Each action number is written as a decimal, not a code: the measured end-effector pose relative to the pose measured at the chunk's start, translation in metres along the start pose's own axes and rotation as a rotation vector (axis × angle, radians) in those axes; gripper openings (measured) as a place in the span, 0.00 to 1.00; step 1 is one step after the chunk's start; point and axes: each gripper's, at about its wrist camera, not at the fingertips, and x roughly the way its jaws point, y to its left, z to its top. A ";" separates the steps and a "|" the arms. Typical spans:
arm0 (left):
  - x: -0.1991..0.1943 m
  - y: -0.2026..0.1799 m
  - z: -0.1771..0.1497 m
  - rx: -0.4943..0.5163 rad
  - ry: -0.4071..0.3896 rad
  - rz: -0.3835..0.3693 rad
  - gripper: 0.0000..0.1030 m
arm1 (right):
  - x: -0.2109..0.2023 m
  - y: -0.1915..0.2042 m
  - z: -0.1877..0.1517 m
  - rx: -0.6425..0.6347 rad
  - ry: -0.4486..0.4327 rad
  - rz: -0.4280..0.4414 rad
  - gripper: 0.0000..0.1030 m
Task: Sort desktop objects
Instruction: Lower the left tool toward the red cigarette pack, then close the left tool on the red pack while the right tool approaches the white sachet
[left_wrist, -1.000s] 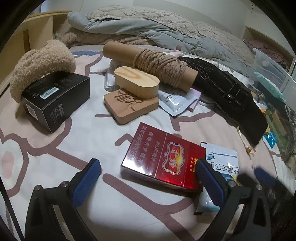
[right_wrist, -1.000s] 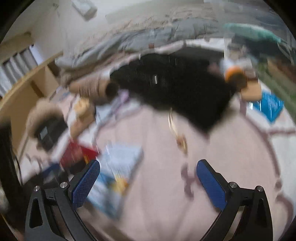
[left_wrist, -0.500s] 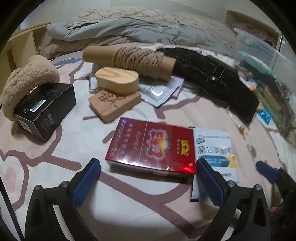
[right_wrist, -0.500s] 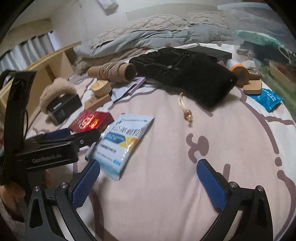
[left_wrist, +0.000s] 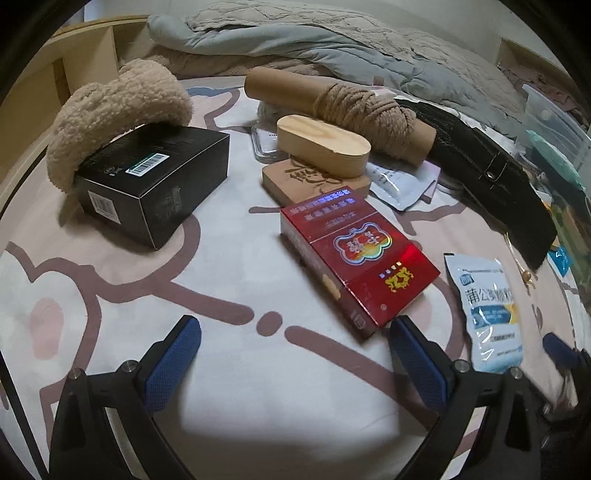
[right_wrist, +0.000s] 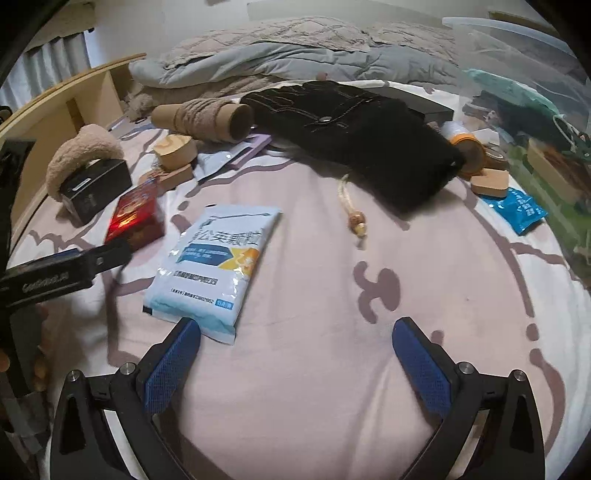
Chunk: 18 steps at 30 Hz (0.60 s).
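Observation:
On the pink patterned sheet lies a red carton (left_wrist: 354, 258), its near corner just ahead of my left gripper's right finger. My left gripper (left_wrist: 295, 354) is open and holds nothing. A white and blue medicine sachet (right_wrist: 218, 262) lies right of the carton; it shows in the left wrist view too, as the sachet (left_wrist: 487, 306). My right gripper (right_wrist: 295, 354) is open, its left fingertip at the sachet's near edge. The red carton (right_wrist: 136, 218) and the left gripper's black body (right_wrist: 55, 277) sit at the left of the right wrist view.
A black box (left_wrist: 151, 184) under a fleece piece (left_wrist: 122, 110), stacked wooden blocks (left_wrist: 321, 158), a rope-wound tube (left_wrist: 343, 110) and a black pouch (right_wrist: 354, 133) lie farther back. A beaded cord (right_wrist: 354, 218), blue packet (right_wrist: 521, 210) and clear bins (right_wrist: 535, 110) stand right.
My left gripper has swung left, so the red carton now lies angled toward its right finger. My right gripper has drawn closer to the sachet, after a blurred swing one second ago.

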 end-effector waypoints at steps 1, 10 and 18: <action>0.000 -0.001 0.000 0.005 0.002 0.001 1.00 | 0.000 -0.005 0.002 0.016 0.003 -0.002 1.00; -0.002 -0.020 0.004 0.022 0.007 -0.062 1.00 | -0.004 -0.047 0.015 0.155 0.032 0.013 1.00; 0.010 -0.023 0.026 -0.201 0.062 -0.044 1.00 | -0.008 -0.047 0.007 0.133 0.020 0.027 1.00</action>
